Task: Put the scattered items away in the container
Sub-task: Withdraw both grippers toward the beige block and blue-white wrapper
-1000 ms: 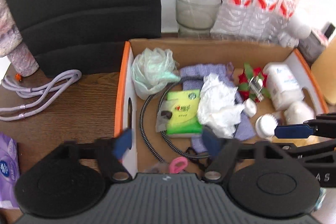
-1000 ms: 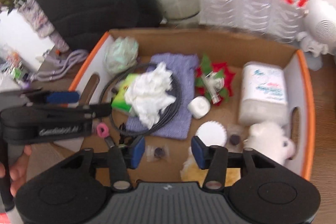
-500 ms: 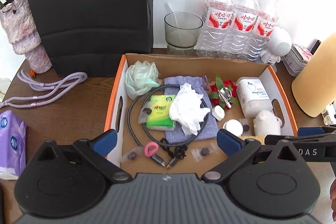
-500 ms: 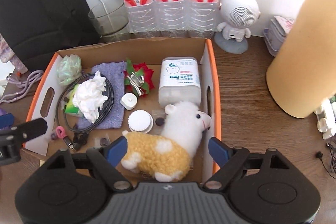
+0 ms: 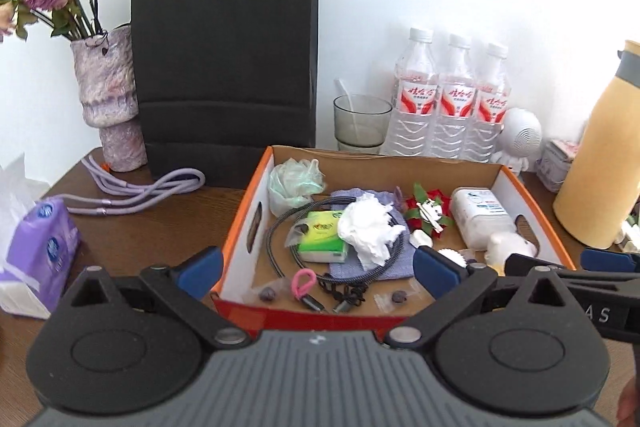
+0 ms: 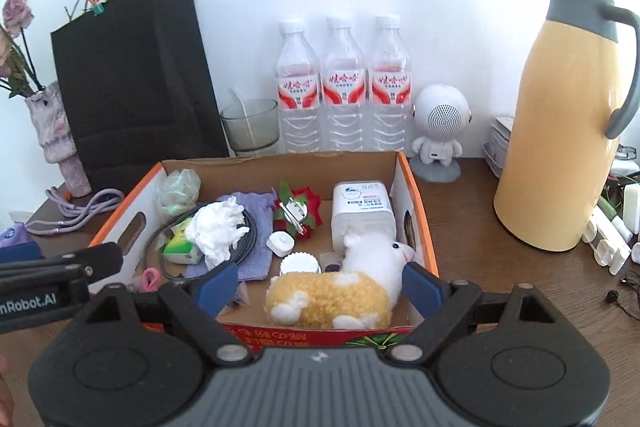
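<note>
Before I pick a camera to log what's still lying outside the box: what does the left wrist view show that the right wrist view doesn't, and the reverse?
Only the left wrist view shows the purple tissue pack whole on the table; the right shows just a purple sliver at its edge.

Only the right wrist view shows the plush sheep in full, lying in the box's near right corner, and the white items beside the yellow thermos jug.

Both show the cardboard box, the crumpled tissue inside it, the lilac cord outside it, and three water bottles.
</note>
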A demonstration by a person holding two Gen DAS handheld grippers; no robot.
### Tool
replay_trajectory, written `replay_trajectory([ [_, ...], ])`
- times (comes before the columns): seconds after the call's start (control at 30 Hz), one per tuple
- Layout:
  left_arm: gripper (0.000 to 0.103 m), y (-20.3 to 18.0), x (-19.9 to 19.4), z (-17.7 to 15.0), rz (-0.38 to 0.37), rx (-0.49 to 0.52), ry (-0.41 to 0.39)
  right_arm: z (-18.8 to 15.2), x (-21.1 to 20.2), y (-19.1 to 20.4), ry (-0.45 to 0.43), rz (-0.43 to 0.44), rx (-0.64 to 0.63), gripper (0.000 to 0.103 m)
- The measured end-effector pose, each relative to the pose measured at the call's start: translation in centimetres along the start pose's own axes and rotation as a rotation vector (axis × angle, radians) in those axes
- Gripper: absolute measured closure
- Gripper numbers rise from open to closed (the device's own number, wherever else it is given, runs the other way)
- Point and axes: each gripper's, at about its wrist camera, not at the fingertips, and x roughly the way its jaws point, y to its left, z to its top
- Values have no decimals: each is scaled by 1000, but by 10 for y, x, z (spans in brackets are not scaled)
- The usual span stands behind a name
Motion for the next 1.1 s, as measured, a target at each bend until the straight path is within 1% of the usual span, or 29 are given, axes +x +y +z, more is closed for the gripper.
replay_trajectory([
  [0.1,0,-1,-7,-15,-18,11,-30,-18,-11,-2,-68,15,12,14],
  [0.2,0,-3,-15,-23,-41,29,-54,-31,-15,-4,-77,23,19,14],
  [0.33,0,-6,-36,-36,-52,56,-92,-48,-34,-3,-118,-2,-11,14],
  [0.43,0,-4,-69,-65,-61,49,-133,-72,-68,-7,-157,4,-1,14],
  [0.53,0,-3,-106,-106,-88,70,-139,-106,-107,-9,-173,33,18,14],
  [0.63,0,1,-139,-146,-98,112,-145,-146,-142,-7,-178,32,2,13],
  [0.73,0,9,-169,-181,-78,106,-143,-188,-172,-7,-175,15,-3,12],
  [0.83,0,15,-195,-206,-98,127,-155,-220,-196,-5,-148,21,13,12],
  [0.9,0,17,-210,-217,-95,146,-177,-236,-212,-1,-155,7,-11,12],
  [0.97,0,20,-220,-225,-102,142,-187,-248,-223,1,-146,-3,-20,12],
  [1.03,0,22,-225,-230,-119,144,-186,-254,-227,3,-128,-9,-22,12],
  [1.1,0,22,-224,-230,-115,140,-178,-256,-227,2,-117,-3,-14,12],
])
